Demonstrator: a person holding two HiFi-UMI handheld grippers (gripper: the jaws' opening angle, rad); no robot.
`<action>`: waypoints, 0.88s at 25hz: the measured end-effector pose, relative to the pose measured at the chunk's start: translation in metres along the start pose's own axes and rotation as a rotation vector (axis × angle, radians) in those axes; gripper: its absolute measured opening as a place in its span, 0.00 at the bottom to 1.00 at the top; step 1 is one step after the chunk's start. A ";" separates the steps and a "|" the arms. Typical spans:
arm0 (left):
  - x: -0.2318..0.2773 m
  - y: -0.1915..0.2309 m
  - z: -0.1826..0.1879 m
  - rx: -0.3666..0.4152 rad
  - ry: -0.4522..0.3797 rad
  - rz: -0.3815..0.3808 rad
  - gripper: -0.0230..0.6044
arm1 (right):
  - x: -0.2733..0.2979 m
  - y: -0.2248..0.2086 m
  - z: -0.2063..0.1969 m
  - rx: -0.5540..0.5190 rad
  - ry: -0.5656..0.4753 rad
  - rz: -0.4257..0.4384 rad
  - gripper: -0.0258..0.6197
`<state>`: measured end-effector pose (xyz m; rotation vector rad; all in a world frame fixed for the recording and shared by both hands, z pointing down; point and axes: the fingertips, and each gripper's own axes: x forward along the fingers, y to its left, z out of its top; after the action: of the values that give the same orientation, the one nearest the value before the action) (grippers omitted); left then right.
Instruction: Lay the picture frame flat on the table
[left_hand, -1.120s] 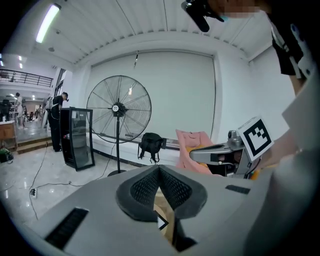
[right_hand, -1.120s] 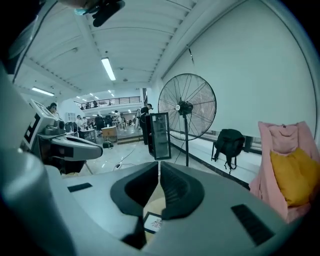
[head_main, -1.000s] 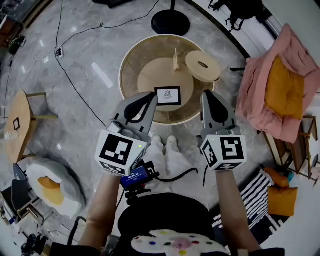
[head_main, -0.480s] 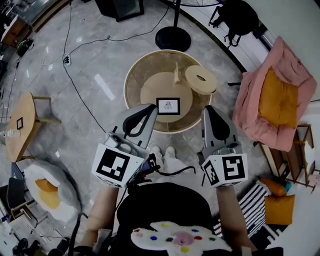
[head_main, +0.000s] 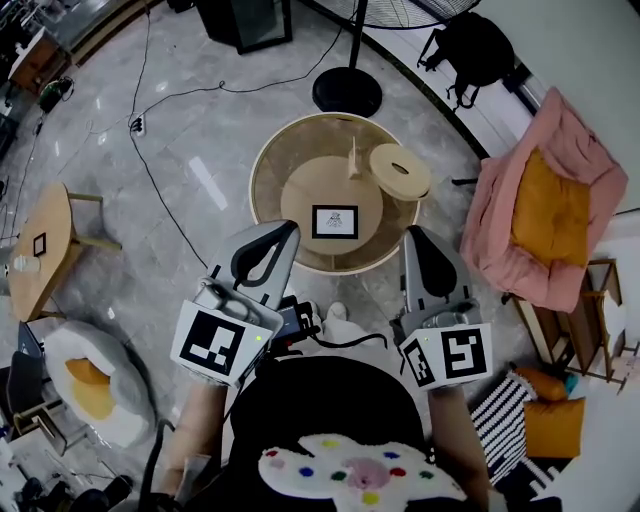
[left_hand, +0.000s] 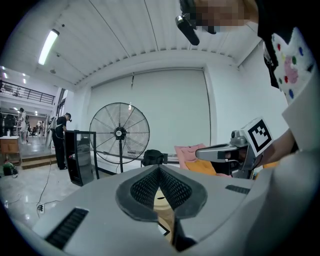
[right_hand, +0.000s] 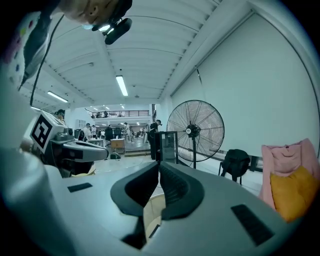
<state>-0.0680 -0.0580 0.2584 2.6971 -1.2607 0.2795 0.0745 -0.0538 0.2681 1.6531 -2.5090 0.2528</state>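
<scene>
The picture frame (head_main: 335, 221), black-edged with a white picture, appears to lie flat on the raised middle of the round wooden table (head_main: 268, 180). My left gripper (head_main: 288, 227) hangs above the table's near left rim, shut and empty, a little apart from the frame. My right gripper (head_main: 412, 233) hovers over the near right rim, also shut with nothing in it. In the left gripper view the jaws (left_hand: 159, 170) meet at their tips, and the right gripper (left_hand: 225, 151) shows beside them. The right gripper view has its jaws (right_hand: 158, 167) closed together too.
A round wooden disc with a hole (head_main: 400, 170) and a small wooden upright piece (head_main: 352, 158) stand at the table's far right. Behind the table is a floor fan (head_main: 347, 92); a pink armchair with an orange cushion (head_main: 545, 215) is to the right, and a small side table (head_main: 40, 245) to the left.
Both grippers have risen and drawn back toward the person, away from the frame. The frame has stayed where it was on the table. Both pairs of jaws stay shut.
</scene>
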 end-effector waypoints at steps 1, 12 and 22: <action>-0.001 -0.001 0.000 0.000 -0.001 -0.002 0.06 | -0.001 0.000 0.000 0.002 0.000 -0.001 0.10; -0.003 -0.003 -0.002 -0.015 -0.005 -0.019 0.06 | -0.004 0.003 -0.007 0.010 0.030 0.005 0.10; -0.002 -0.007 -0.007 -0.009 0.008 -0.029 0.06 | -0.006 0.010 -0.011 0.001 0.047 0.031 0.10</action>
<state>-0.0651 -0.0506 0.2644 2.7019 -1.2161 0.2801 0.0673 -0.0423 0.2773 1.5904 -2.5022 0.2920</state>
